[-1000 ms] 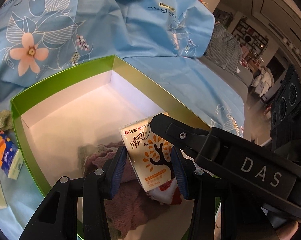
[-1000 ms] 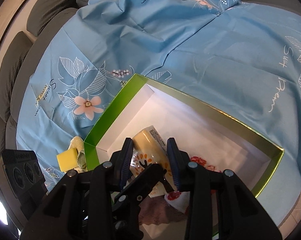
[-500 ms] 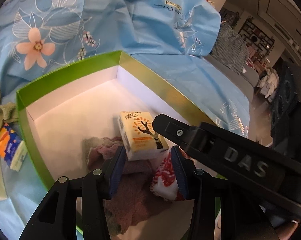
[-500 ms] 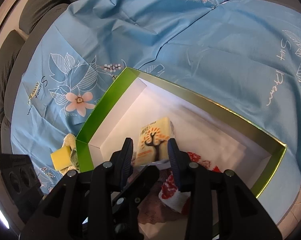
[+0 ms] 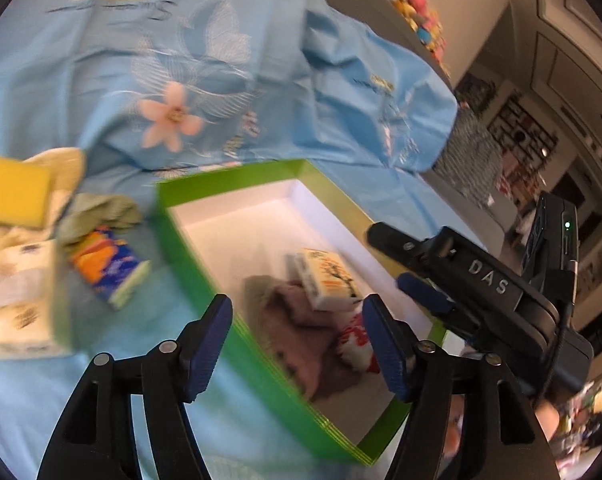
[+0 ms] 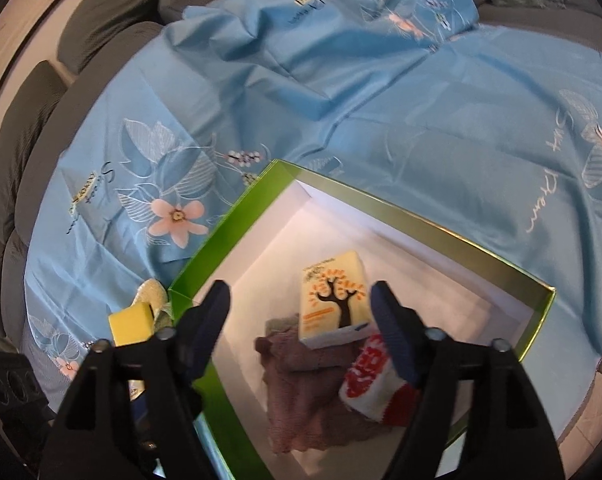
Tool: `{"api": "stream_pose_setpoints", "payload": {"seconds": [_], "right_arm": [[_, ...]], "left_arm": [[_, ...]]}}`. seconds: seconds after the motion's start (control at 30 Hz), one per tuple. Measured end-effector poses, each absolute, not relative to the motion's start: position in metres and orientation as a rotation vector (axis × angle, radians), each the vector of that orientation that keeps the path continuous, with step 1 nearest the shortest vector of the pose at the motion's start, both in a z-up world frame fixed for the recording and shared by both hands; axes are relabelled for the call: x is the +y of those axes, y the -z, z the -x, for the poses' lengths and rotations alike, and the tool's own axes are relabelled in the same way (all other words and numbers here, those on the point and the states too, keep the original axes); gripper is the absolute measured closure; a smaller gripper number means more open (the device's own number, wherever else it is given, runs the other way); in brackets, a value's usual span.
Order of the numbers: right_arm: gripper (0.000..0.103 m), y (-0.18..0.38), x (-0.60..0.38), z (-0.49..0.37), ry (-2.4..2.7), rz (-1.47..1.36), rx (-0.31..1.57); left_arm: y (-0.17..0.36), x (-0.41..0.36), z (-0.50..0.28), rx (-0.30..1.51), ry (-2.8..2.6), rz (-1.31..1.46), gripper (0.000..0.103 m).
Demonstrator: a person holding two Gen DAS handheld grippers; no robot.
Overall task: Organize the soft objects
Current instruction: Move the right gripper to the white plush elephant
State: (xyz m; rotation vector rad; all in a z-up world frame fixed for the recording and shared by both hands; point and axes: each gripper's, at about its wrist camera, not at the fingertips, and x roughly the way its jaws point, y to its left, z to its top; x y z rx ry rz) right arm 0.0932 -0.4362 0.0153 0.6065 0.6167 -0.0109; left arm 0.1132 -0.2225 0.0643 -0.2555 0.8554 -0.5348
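A green box [image 5: 229, 172] [image 6: 237, 224] with a white inside stands on the blue flowered sheet. In it a yellow tissue pack [image 5: 329, 276] [image 6: 333, 296] with a tree print lies on a mauve towel [image 5: 297, 320] [image 6: 309, 380], beside a red-and-white cloth [image 5: 355, 336] [image 6: 369, 376]. My left gripper [image 5: 297, 344] hovers over the box's near left wall, its jaws opening with nothing between them. My right gripper [image 6: 301, 324] [image 5: 401, 264] hangs above the pack, jaws opening too, pads clear of it.
Left of the box lie a yellow sponge [image 5: 17, 192] [image 6: 131, 322], a green cloth [image 5: 101, 212], an orange-and-blue tissue pack [image 5: 109, 264] and a white tissue box [image 5: 17, 296]. The blue sheet [image 6: 421, 120] covers a grey sofa. Shelves and toys stand far right.
The tissue pack, gripped above the box a second ago, now lies on the towel. Both grippers' jaws have spread wide. The left gripper has swung left, bringing the sponge pile into view.
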Motion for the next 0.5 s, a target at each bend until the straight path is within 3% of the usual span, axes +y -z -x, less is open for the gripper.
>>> {"api": "stream_pose_setpoints", "payload": {"seconds": [0.07,0.23,0.5], "right_arm": [[0.017,-0.020,-0.430,-0.091,0.007,-0.588,0.603],[0.010,-0.029,-0.411,-0.088,-0.022,-0.537,0.571],[0.007,-0.038,-0.368,-0.087,-0.122,-0.457,0.557]], "left_arm": [[-0.067,-0.200,-0.105,0.835,0.487,0.278,0.025],[-0.068,-0.141,-0.085,0.793,0.328,0.298,0.024],[-0.045,-0.040,-0.052,0.775,0.025,0.376,0.024]]}}
